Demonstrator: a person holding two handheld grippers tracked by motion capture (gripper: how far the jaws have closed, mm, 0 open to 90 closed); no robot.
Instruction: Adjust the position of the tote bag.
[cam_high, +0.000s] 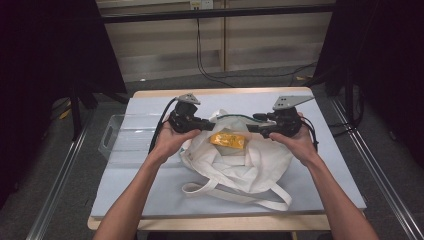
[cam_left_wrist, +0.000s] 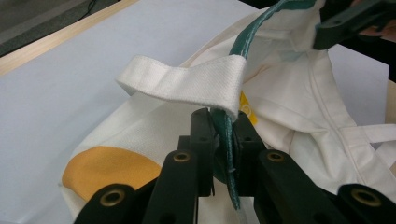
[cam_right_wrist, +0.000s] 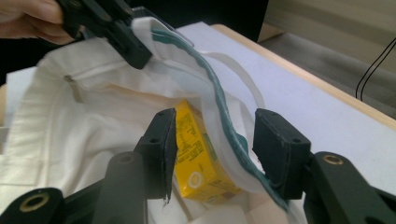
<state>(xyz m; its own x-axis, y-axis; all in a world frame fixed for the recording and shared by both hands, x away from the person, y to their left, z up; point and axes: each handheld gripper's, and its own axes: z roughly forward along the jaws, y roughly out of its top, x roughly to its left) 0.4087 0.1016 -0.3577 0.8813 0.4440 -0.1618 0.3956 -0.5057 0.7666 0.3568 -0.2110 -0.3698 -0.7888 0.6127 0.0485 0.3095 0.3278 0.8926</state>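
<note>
**Two grippers at the mouth of a soft cloth bag**

Two hand-held grippers are set at the opening of a cream canvas tote bag with a green-trimmed rim, which lies slumped on the pale blue mat of the desk. The left gripper is clamped on the green rim just below a white webbing handle. The right gripper stands with its jaws apart, the rim passing between them without being pressed. A yellow printed carton is seen inside the bag. The cloth is judged limp and light, so it will sag and fold wherever it is unsupported; the stitched rim is the firmest place to be gripped. A clear plastic bin rests near the bag's left.
</note>
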